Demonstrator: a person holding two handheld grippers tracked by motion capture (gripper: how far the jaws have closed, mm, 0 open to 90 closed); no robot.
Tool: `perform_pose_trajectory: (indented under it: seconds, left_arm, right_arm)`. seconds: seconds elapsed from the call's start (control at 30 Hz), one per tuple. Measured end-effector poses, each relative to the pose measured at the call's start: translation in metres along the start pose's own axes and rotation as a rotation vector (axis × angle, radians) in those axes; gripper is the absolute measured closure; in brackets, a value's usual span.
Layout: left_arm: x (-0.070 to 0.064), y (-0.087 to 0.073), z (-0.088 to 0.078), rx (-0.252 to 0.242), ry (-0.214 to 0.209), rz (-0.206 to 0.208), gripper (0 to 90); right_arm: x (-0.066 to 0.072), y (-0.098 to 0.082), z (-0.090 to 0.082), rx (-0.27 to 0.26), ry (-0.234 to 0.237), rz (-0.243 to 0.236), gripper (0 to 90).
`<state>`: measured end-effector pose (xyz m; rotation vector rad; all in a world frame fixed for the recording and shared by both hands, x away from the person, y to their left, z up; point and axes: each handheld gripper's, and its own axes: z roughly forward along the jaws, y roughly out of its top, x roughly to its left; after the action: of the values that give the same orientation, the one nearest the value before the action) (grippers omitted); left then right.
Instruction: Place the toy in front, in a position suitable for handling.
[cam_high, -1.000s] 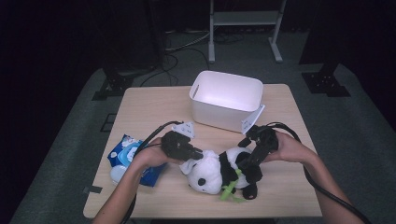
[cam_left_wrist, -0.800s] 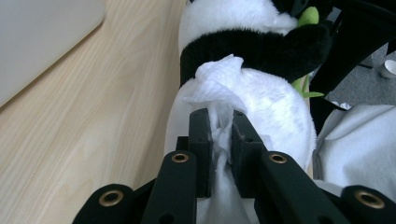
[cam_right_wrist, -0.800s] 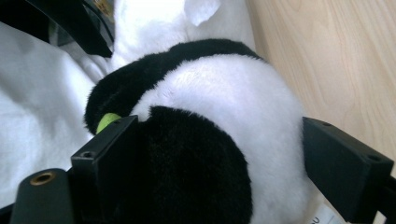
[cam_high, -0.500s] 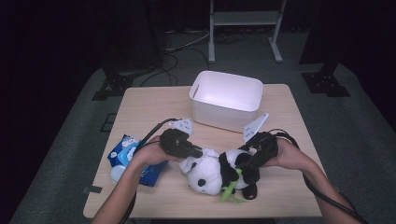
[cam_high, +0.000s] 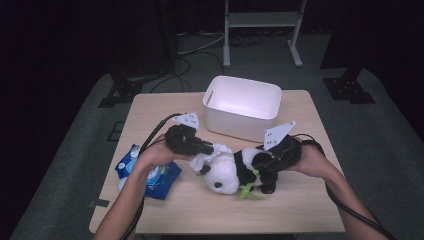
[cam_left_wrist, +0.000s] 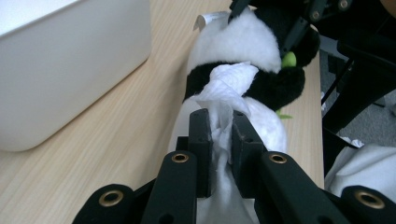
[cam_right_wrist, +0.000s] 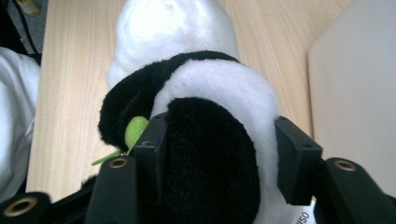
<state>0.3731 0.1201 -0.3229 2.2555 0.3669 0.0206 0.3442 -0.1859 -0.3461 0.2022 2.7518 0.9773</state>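
On the near half of the wooden table (cam_high: 165, 105) lies a plush panda (cam_high: 227, 172), on its side, white head toward the person, black-and-white body toward the right, a green leaf piece (cam_high: 248, 191) sticking out at its near edge. Left gripper (cam_high: 202, 148) reaches in from the left; its 2 black jaws are pinched on a crumpled white tissue (cam_left_wrist: 223, 100), which hangs between them and rests against the panda's black limb in the left gripper view. Right gripper (cam_high: 264, 165) sits on the panda's body from the right; its jaws have just been closing, and in the right gripper view they clamp the toy's plump black-and-white hind part (cam_right_wrist: 212, 154), 1 pad on each flank, fur bulging between. Grey 3-cornered plates top both grippers; cables trail back along the forearms. White bin (cam_high: 242, 106) stands behind the toy near the table's far edge, open top, apart from the panda. Blue packet (cam_high: 150, 175) lies at the near left, partly under the left forearm, well clear of the toy.
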Motion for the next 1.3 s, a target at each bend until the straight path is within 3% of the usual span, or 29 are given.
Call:
perform_pose_trajectory:
  seconds: [0.13,0.2,0.27,0.33,0.43,0.53,0.67,0.73,0.9,1.1,1.3]
  left_arm:
    - [-0.001,-0.006,0.015,0.034,-0.019,-0.006,80.7]
    - [-0.002,-0.009,0.022,0.057,-0.027,-0.008,80.5]
    - [-0.004,-0.017,0.033,0.064,-0.068,-0.014,80.6]
    - [-0.007,-0.018,0.034,0.055,-0.078,-0.014,80.6]
    - [-0.012,-0.02,0.032,0.074,-0.085,0.0,80.6]
    - [-0.015,-0.021,0.031,0.083,-0.092,0.009,80.6]
    - [-0.017,-0.022,0.031,0.081,-0.1,0.006,80.5]
    - [-0.017,-0.023,0.029,0.082,-0.116,0.008,80.0]
    - [-0.013,-0.022,0.023,0.08,-0.088,0.005,79.2]
    - [-0.016,-0.026,0.034,0.099,-0.12,0.001,79.1]
    - [-0.018,-0.028,0.037,0.107,-0.122,0.001,79.3]
  right_arm:
    - [0.005,-0.002,0.001,-0.02,0.015,0.002,33.5]
    - [0.007,-0.003,0.001,-0.022,0.034,0.026,26.1]
    - [0.009,-0.004,0.0,-0.014,0.051,0.027,23.2]
    - [0.008,-0.003,-0.002,0.004,0.086,0.054,19.5]
    - [0.003,0.001,-0.012,-0.024,0.14,0.102,22.3]
    - [-0.005,0.004,-0.019,-0.03,0.145,0.136,22.2]
    - [-0.015,0.003,-0.012,-0.006,0.175,0.188,18.3]
    - [-0.016,0.0,-0.004,0.005,0.23,0.219,18.1]
    - [-0.011,-0.005,0.0,0.003,0.253,0.209,19.9]
    - [0.003,-0.006,0.001,0.005,0.255,0.155,20.9]
    - [0.005,-0.002,-0.002,0.024,0.256,0.171,18.8]
